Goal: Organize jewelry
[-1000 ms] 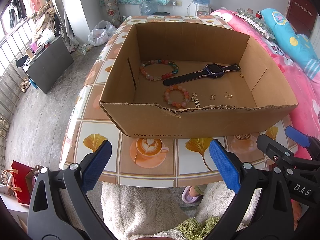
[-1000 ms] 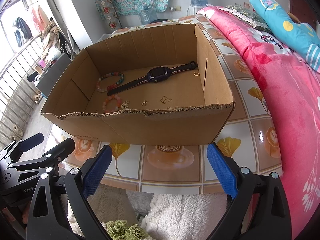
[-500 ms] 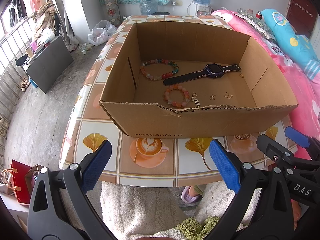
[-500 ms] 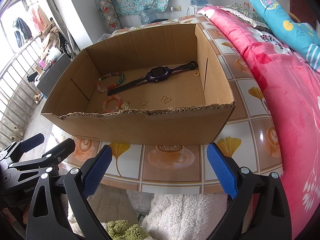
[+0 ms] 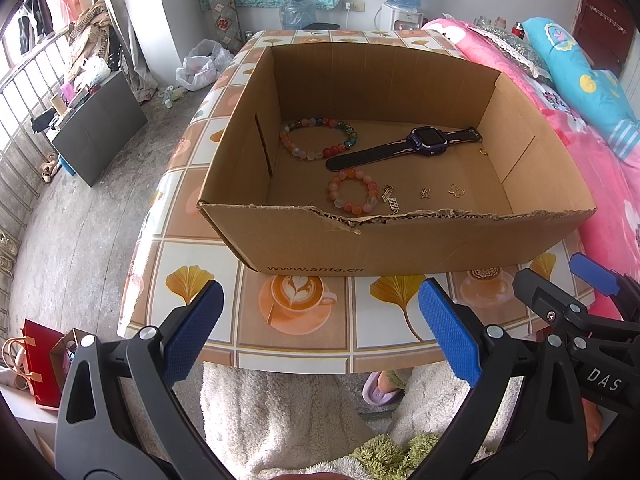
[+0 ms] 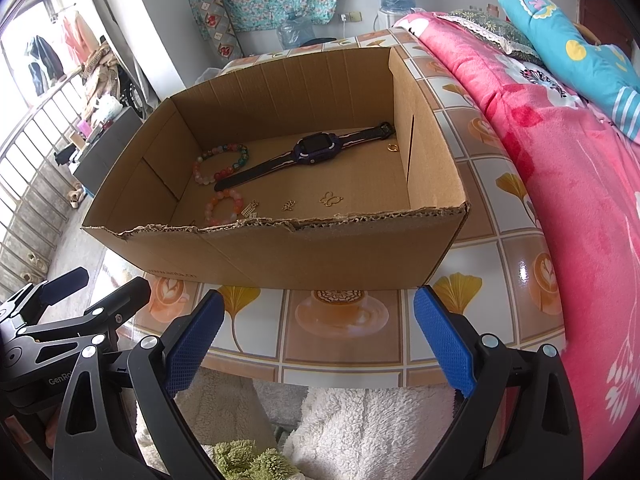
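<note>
- Across the last second nothing had visibly changed: the box and everything in it sat where they had been, and neither gripper had shifted in either view.
- That stillness told little about the task. All the jewelry already lay inside the cardboard box (image 5: 304, 246) on the tiled table (image 5: 256, 320), which would fit pieces just gathered into it or pieces waiting to be sorted out of it.
- The left gripper (image 5: 320, 320) hung wide open and empty, short of the table's near edge, below the front wall of the box.
- The right gripper (image 6: 316, 328) was likewise spread open with nothing between its blue pads, also in front of the box and beside the left one.
- Inside, the large bead bracelet (image 5: 318, 138) lay toward the back left, touching the strap end of the watch (image 5: 426, 142), which stretched diagonally across the floor.
- The small bead bracelet (image 5: 354, 192) lay near the front wall, with a silver charm (image 5: 391, 199) just beside it.
- Further right sat a small gold charm (image 5: 425, 193) and a butterfly charm (image 5: 456, 189), apart from each other.
- A gold ring (image 5: 483, 151) lay near the right wall, just beside the watch's far strap end.
- Everything lay beyond the front wall, well apart from both grippers.
</note>
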`<state>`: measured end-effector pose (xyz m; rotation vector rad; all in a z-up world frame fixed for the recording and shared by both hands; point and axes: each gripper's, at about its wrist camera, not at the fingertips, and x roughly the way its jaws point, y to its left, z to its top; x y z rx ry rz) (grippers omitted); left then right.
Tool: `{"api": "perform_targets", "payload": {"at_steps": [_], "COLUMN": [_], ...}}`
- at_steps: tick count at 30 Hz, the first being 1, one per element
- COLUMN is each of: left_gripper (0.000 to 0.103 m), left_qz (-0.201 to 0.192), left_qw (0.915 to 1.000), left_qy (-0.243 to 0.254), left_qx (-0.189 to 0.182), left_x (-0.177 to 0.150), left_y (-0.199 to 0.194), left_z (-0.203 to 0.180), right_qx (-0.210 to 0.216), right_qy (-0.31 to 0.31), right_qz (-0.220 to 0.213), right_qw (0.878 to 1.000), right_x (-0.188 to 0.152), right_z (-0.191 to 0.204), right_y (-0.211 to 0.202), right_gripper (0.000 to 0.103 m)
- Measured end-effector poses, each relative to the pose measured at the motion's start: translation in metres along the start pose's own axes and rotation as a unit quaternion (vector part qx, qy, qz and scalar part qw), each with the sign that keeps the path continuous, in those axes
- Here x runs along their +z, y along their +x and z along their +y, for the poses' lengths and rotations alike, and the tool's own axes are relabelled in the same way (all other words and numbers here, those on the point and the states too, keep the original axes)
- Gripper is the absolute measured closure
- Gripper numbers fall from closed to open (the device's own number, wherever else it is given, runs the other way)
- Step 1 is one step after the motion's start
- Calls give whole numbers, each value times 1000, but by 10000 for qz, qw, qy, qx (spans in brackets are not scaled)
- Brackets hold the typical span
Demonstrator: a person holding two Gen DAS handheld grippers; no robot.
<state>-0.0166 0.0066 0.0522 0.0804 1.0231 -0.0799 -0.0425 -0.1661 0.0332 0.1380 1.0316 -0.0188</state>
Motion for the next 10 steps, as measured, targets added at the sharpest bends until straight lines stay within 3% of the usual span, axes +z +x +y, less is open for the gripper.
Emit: {"api": "perform_targets", "payload": {"at_steps": [10], "left_gripper": [9], "left_qz": [61], "left_qw": [10000], "left_qy": [-13], "left_qx": [-20], "left_x": [-4], "left_y": [3], "left_z": [-2], "right_qx": [-6], "right_qy": [22], "right_qz": [16], "right_qw": [10000], "right_x": [-3], "right_z": [0], "right_y": [2], "right_gripper": [10]}}
